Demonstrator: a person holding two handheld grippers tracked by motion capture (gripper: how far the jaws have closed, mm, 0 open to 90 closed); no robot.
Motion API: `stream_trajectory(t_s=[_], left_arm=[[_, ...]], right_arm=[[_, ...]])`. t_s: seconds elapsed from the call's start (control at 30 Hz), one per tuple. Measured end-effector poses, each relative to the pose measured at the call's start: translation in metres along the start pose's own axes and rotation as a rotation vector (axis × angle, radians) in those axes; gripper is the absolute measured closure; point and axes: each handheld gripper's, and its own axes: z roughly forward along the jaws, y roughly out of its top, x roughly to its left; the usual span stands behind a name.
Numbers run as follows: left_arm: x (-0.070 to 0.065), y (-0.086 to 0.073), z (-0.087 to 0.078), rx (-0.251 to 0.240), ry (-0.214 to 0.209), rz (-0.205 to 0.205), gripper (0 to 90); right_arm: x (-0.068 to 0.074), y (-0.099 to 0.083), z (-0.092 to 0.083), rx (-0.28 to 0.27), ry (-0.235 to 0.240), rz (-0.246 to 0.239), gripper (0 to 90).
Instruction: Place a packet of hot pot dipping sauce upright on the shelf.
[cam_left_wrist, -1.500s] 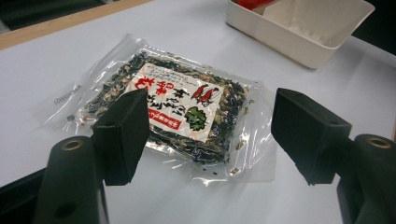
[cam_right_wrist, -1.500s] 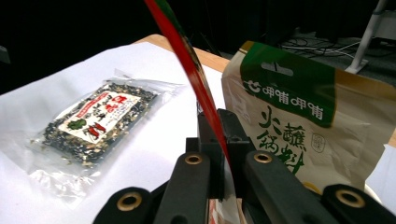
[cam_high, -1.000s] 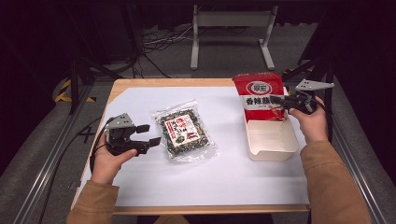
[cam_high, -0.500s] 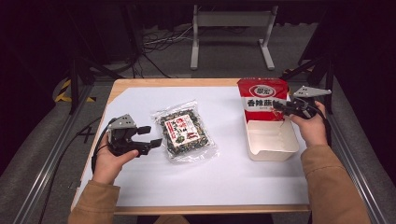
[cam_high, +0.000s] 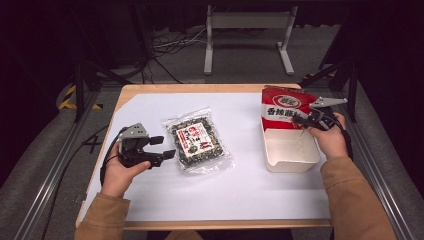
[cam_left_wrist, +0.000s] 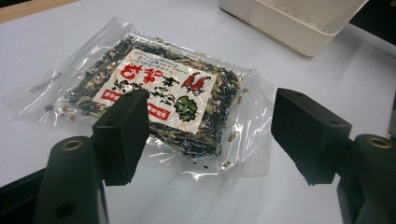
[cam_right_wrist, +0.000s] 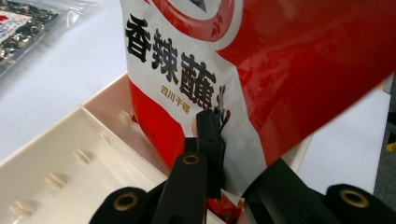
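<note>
Right gripper: the right gripper (cam_high: 301, 120) is clamped on the red and white foil snack pouch (cam_high: 283, 108), jaws pinched tight on its lower right part; in the right gripper view (cam_right_wrist: 219, 154) the black jaws sandwich the foil between them, having just closed down a touch more on it.

Red pouch: it stands nearly upright now, its bottom edge down inside the far end of the cream rectangular plastic tub (cam_high: 290, 159). A second ago it leaned to the left with its top tipped over the table; half a second ago it had already straightened, and now its top has shifted slightly towards the table's far edge.

Cream tub: it sits on the white table sheet (cam_high: 240, 190) at the right side, same spot as before, and nothing lies in its near part.

Left gripper: the left gripper (cam_high: 162, 147) rests low at the left, jaws standing wide apart and holding nothing; in the left gripper view (cam_left_wrist: 210, 135) the pads frame open air. It hasn't budged over the second.

Clear bag: the clear plastic bag of dark dried greens with a red and white label (cam_high: 198, 142) lies flat mid-table, just beyond the left jaws' tips and not touched, exactly where it lay earlier.

Right hand: the right hand (cam_high: 330, 137) has crept only slightly, rising beside the tub's right wall.
</note>
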Motion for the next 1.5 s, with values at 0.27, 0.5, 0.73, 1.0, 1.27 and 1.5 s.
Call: stream_trajectory(t_s=[0.27,0.5,0.73,1.0,1.27,1.5], left_arm=[[0.000,0.000,0.002,-0.007,0.001,0.003,27.9],[0.001,-0.003,0.008,-0.024,0.014,-0.003,24.5],[0.003,-0.004,0.015,-0.031,0.047,0.038,27.1],[0.008,-0.003,0.019,-0.013,0.065,0.016,23.0],[0.012,0.001,0.022,-0.011,0.045,0.036,11.3],[0.011,0.002,0.021,-0.017,0.060,0.040,9.2]], right_arm=[[0.001,-0.003,0.002,0.008,-0.018,0.031,87.0],[0.002,-0.004,-0.003,-0.031,-0.033,-0.004,71.8],[0.003,-0.004,-0.021,-0.091,-0.055,0.060,45.3],[0.011,-0.008,-0.047,-0.124,-0.086,0.046,34.5],[0.023,-0.009,-0.074,-0.149,-0.054,0.097,35.2],[0.044,-0.011,-0.094,-0.152,0.012,0.068,44.6]])
